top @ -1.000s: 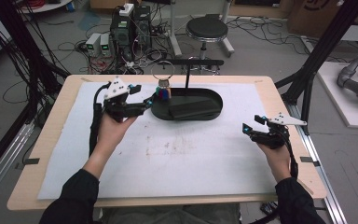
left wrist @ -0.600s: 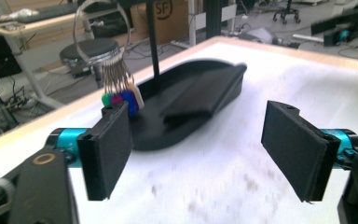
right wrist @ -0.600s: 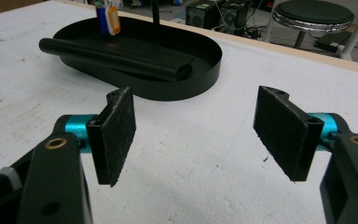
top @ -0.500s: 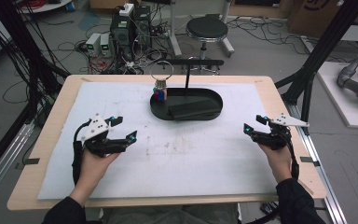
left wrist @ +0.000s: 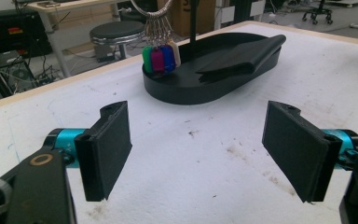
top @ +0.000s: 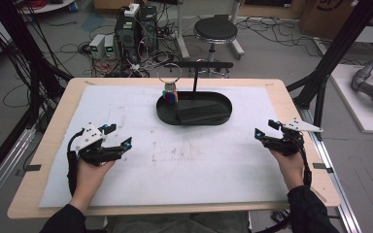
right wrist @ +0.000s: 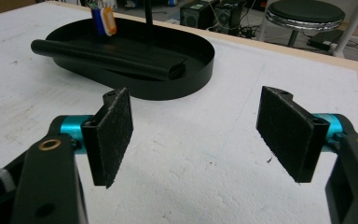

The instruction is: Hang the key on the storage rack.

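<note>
Two grippers sit low over the white mat: the left gripper (top: 117,137) at lower left of the high view, the right gripper (top: 264,129) at right, each on an outstretched hand, jaws spread wide and empty. The black oval tray (top: 164,112), upper centre, holds a folded black item (top: 201,112); coloured key tags (left wrist: 161,58) hang on a ring above it

A black oval tray (top: 223,116) sits on the white table cover, near the far side of the table. A flat, dark, folded thing (top: 201,112) lies inside it, with one end resting up on the rim. A thin black post (top: 194,80) stands up from the tray, and a metal ring (top: 169,73) with little colored tags (left wrist: 160,58) hangs down at the tray's left end.
</note>
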`<state>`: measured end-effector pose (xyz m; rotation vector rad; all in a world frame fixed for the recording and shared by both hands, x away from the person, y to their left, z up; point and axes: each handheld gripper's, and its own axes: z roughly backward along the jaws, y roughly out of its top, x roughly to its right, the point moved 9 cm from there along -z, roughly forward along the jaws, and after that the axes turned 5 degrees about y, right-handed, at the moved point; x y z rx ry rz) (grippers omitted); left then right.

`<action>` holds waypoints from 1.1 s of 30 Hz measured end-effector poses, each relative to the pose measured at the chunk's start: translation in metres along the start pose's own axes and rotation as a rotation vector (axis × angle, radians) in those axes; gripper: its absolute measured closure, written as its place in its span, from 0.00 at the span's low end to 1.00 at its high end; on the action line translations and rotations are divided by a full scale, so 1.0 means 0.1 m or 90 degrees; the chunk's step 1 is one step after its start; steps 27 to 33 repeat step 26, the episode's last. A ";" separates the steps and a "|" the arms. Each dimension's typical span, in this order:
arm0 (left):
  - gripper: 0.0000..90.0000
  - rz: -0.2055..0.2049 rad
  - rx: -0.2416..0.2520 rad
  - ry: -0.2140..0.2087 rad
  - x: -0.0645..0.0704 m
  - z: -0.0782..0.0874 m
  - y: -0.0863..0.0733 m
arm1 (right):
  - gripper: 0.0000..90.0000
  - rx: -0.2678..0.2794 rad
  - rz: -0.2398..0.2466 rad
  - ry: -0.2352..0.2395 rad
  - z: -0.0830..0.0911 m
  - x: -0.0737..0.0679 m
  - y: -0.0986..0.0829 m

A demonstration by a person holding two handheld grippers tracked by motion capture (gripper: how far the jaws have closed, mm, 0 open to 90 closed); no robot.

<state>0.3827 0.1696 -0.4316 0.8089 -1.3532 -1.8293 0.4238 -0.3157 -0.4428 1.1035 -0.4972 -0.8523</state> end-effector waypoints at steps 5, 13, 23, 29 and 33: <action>0.26 0.000 0.009 0.015 -0.03 0.03 0.01 | 0.29 -0.002 0.003 0.005 -0.01 -0.01 -0.01; 0.26 0.002 0.007 0.013 -0.05 0.02 -0.02 | 0.29 -0.005 -0.003 0.002 -0.03 0.02 -0.02; 0.26 0.000 0.006 0.006 -0.02 0.00 -0.01 | 0.28 -0.010 -0.007 0.005 -0.03 0.03 -0.03; 0.26 -0.005 0.007 0.005 -0.01 0.00 0.01 | 0.28 -0.009 -0.007 0.004 -0.03 0.04 -0.03; 0.26 -0.005 0.007 0.005 -0.01 0.00 0.01 | 0.28 -0.009 -0.007 0.004 -0.03 0.04 -0.03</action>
